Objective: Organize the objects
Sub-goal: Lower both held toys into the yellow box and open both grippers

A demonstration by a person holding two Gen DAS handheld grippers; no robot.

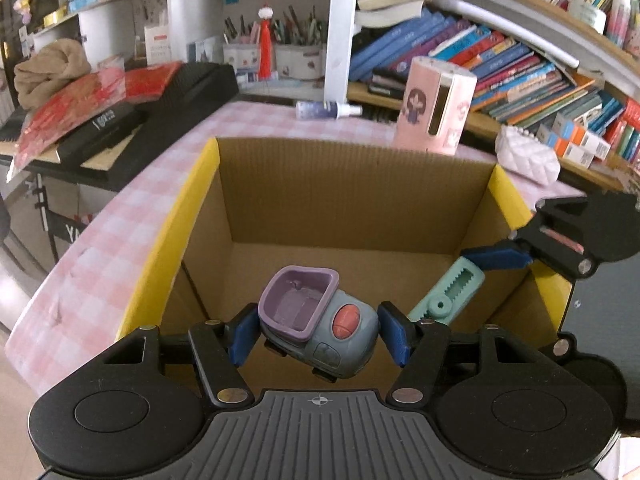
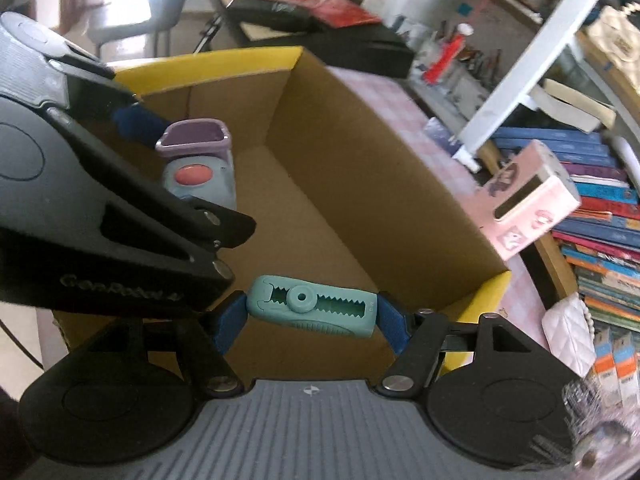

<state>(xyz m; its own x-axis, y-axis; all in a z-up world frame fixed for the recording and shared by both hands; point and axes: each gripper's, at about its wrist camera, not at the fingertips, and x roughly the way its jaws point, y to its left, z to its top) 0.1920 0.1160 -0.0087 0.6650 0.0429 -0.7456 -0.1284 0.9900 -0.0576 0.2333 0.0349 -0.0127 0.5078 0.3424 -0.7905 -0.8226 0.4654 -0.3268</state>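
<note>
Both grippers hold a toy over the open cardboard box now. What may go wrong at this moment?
1. The left gripper and right gripper work close together inside the cardboard box; they may collide.
2. The toy truck hangs above the box floor and may tumble if released.
3. The teal toy wrench, held by its ends, could slip.

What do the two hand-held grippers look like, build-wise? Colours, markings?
Both match: the left hand-held gripper and right hand-held gripper have black linkage arms with silver rivets, blue finger pads, and a grey ribbed base with a crosshair mark. One black arm carries embossed lettering. No cables or sleeves visible.
</note>
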